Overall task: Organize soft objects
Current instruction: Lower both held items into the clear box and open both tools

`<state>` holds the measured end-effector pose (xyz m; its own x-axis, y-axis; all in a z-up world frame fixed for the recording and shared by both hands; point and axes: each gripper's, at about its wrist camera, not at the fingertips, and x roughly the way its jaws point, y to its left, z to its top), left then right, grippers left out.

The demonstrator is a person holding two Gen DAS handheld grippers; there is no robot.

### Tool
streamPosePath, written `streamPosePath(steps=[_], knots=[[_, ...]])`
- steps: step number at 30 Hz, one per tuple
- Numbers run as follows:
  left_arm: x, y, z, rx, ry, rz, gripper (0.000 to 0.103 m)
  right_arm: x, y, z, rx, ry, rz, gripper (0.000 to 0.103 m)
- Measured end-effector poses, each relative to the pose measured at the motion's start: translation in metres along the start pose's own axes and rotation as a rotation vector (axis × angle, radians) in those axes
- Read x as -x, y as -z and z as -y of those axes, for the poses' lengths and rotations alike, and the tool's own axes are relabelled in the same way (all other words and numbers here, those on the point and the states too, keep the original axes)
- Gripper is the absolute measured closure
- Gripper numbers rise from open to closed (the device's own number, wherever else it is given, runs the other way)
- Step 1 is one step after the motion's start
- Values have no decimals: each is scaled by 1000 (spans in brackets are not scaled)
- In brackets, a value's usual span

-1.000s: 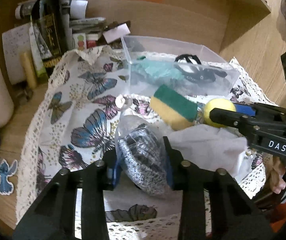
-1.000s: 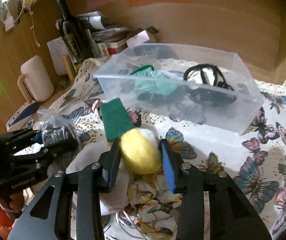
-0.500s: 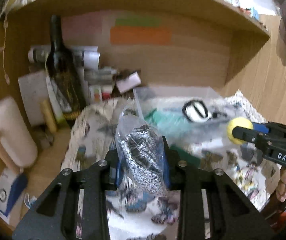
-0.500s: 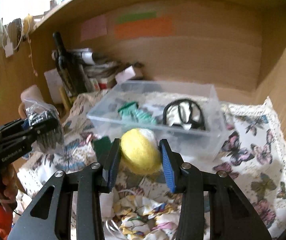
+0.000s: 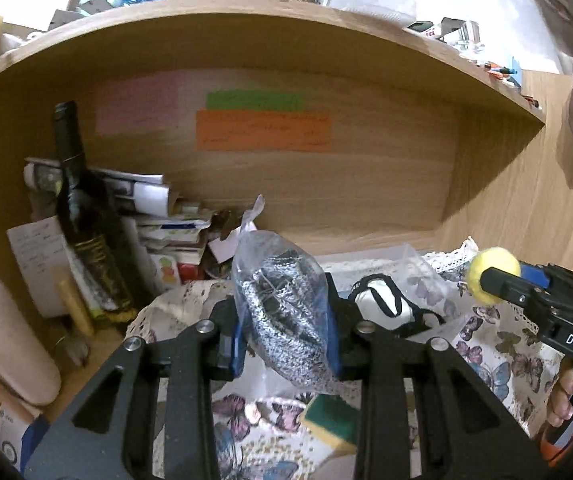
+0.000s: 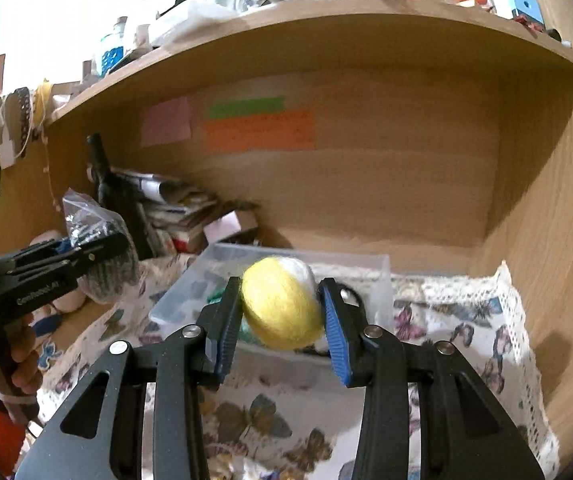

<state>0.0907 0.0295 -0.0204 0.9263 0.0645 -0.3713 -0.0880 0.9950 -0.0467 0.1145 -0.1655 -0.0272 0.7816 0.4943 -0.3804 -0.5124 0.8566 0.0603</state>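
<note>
You're working inside a wooden shelf alcove (image 6: 366,200) with sticky notes on the back panel and a butterfly-print cloth (image 6: 466,344) over the desk, so it's pretty cramped. Far left there's a dark bottle (image 5: 82,220) and a pile of papers, nothing you need. Your left gripper (image 5: 284,320) is clamped on a clear bag of grey knit stuff (image 5: 286,312); the bag stands roughly upright between the pads, knotted top sticking up, bottom sagging below the jaws. Under it a green and yellow sponge (image 5: 332,420) lies on the cloth. Moving right, the clear plastic bin (image 6: 374,276) sits ahead of and below both grippers, with a black and white item (image 5: 382,302) plus something green already in it. Your right gripper (image 6: 282,314) is squeezing the yellow felt ball (image 6: 282,308), jaws narrow around it, held up off the cloth. The thing that matters, I'd say: the bin's long side runs left to right across your view, and the ball looks lined up almost over its near wall, so the right hand seems closer to a drop. The bagged knit sits off toward the bin's left end, so you'd probably have to swing it right and forward before letting go.
</note>
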Motion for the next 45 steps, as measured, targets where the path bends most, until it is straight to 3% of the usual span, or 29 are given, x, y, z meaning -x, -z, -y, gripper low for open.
streamPosePath(steps=[9,20,33,36,40,42,45], knots=[[-42,-11,8,-29,-18,-60,72,-39,-15,-1,34,2,-42,67],[-101,12,17,-83,11,-248,72,-100,7,0,49,-17,-199,67],[-130,30,16,-71,38,-333,71,-128,23,0,68,-9,-303,66],[-127,29,18,-68,52,-337,64,-131,23,-1,76,6,-314,66],[-112,24,18,-76,31,-292,43,-130,21,0,76,4,-315,57],[-103,21,18,-87,24,-264,41,-126,18,-1,77,14,-293,48],[-90,16,19,-93,25,-233,36,-113,13,1,79,26,-252,44]])
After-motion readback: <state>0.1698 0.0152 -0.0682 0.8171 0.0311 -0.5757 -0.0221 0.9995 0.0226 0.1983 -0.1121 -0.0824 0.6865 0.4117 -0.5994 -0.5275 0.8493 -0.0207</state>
